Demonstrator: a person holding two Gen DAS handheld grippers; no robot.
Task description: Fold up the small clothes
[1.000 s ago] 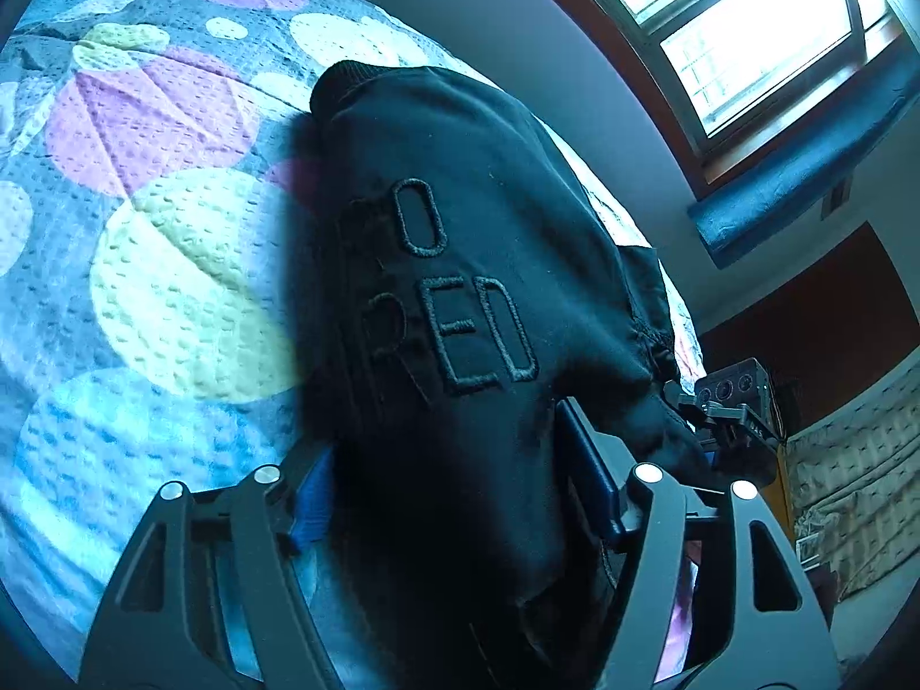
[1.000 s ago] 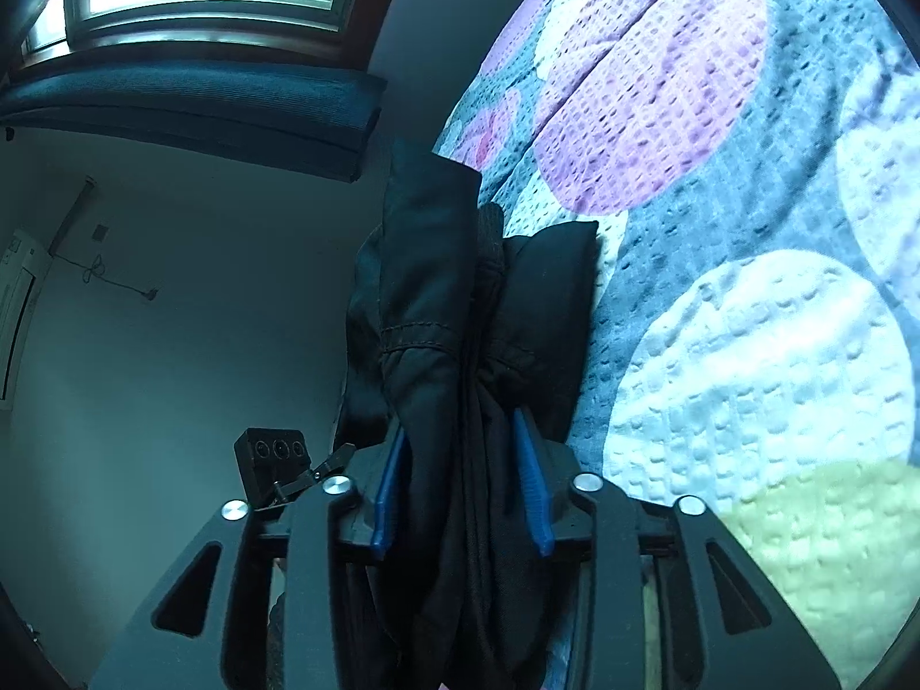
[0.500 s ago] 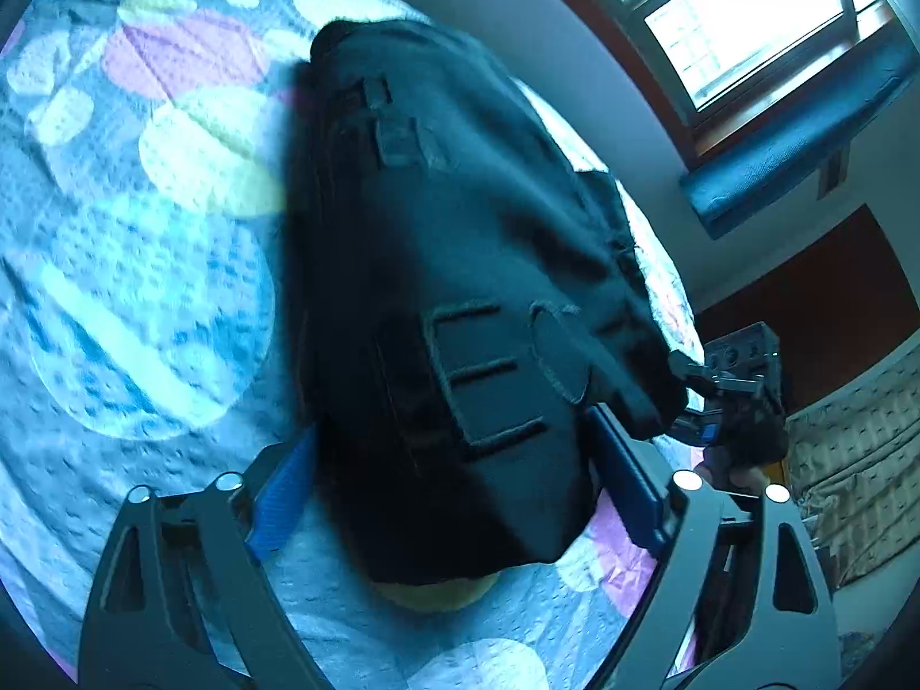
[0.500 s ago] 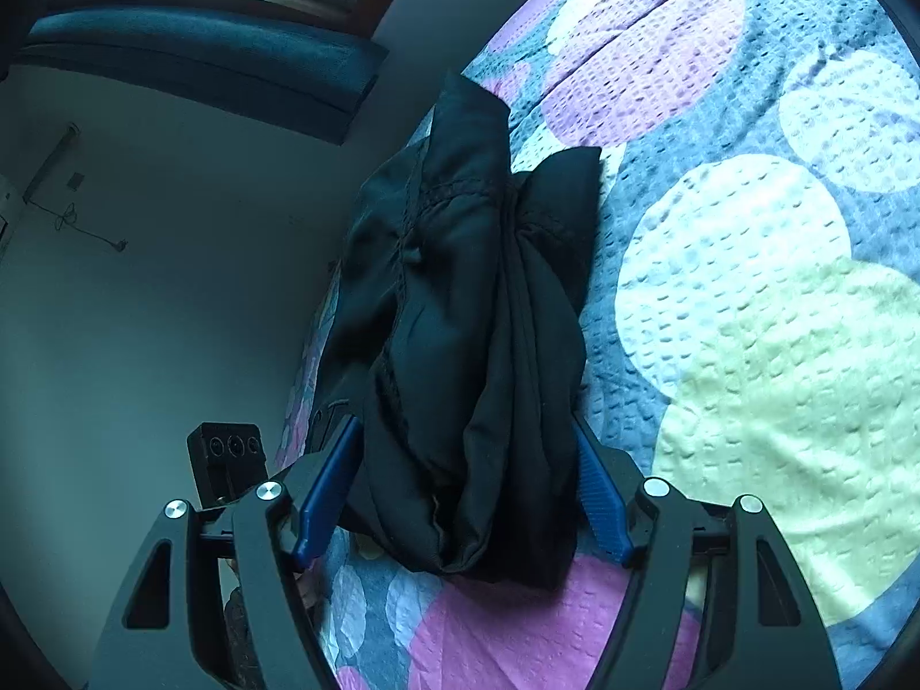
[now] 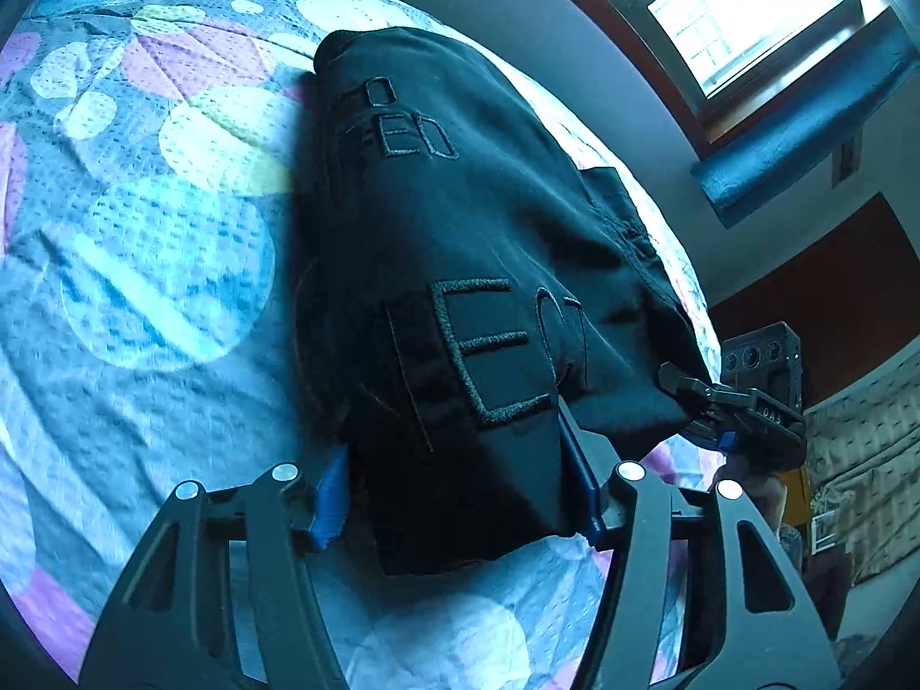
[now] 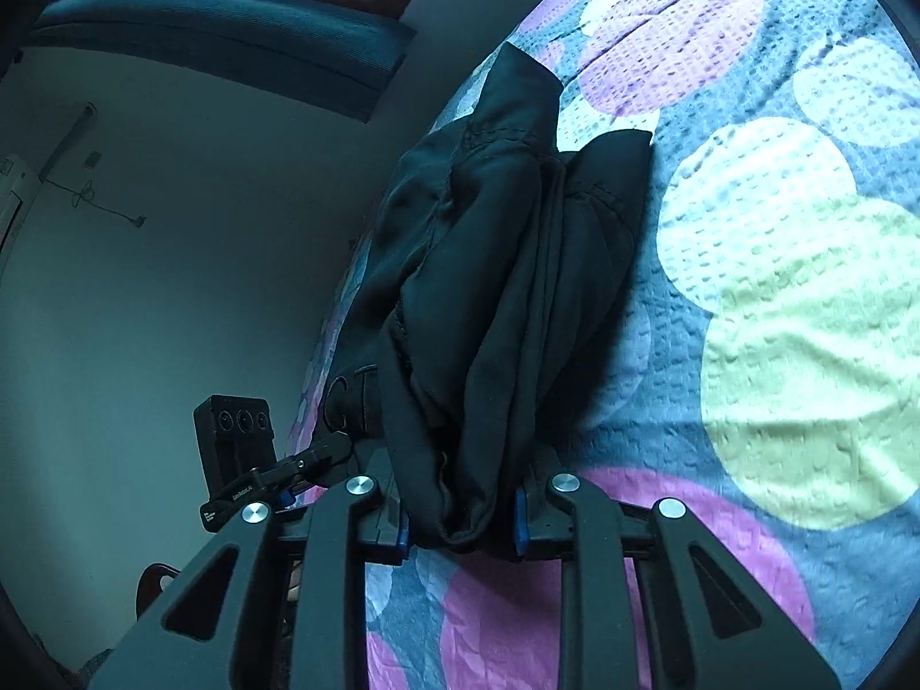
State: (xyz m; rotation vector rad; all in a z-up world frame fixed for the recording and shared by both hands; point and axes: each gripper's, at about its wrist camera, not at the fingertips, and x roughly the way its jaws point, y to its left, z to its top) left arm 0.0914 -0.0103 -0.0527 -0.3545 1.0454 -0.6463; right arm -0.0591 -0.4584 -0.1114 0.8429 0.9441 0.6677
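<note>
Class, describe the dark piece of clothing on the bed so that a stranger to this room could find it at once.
Start at the bedspread with its big pastel circles, under the window. On it lies a black garment, its near edge between the fingers of both grippers. It is the only clothing there, and raised black stitched letters on its front set it apart.

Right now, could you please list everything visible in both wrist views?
black garment: one, black with raised lettering, bunched on the bedspread, near end between both grippers.
bedspread: one, grey-blue with pastel circles, under the garment.
window: one, bright, upper right of left wrist view.
blue roll: one, dark blue, below the window.
wall: one, pale, beside the bed.
left gripper: one, black with blue pads, jaws just closing around the garment's edge.
right gripper: one, black with blue pads, clamped on the bunched end.
</note>
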